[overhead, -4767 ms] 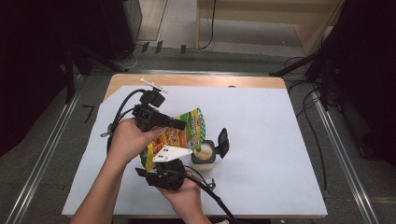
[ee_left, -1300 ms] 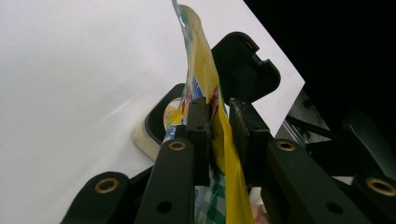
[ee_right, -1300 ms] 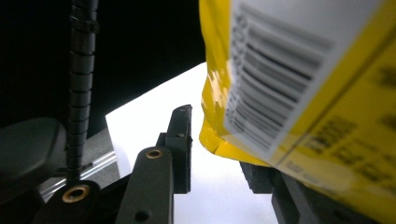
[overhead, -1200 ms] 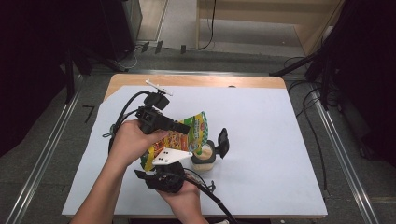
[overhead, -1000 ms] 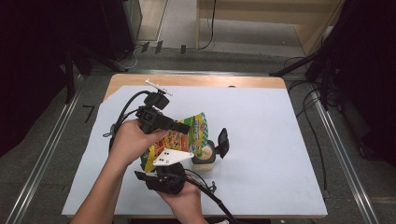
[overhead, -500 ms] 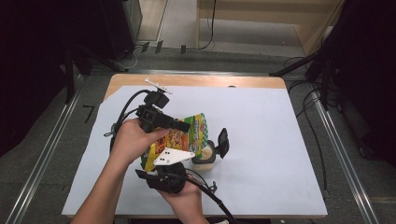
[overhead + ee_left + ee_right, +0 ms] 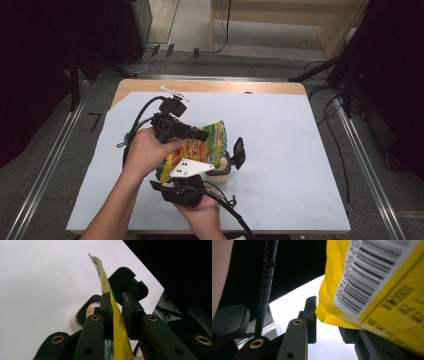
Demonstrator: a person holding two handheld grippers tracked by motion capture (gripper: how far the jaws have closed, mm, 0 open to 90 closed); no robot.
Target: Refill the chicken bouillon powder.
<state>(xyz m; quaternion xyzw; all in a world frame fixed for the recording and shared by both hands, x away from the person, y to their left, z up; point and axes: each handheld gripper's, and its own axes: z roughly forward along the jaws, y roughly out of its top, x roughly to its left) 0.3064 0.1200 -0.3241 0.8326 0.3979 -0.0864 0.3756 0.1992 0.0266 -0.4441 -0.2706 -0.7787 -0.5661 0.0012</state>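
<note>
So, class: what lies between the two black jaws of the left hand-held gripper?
In the left gripper view, the yellow snack bag's thin edge runs up between the jaws of the left hand-held gripper.

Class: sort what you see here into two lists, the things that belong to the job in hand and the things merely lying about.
In the job:
- snack bag
- left gripper, shut on the bag's edge
- right gripper, at the bag's lower corner
- small round container beneath the bag

Lying about:
- white table cover
- floor cables
</note>
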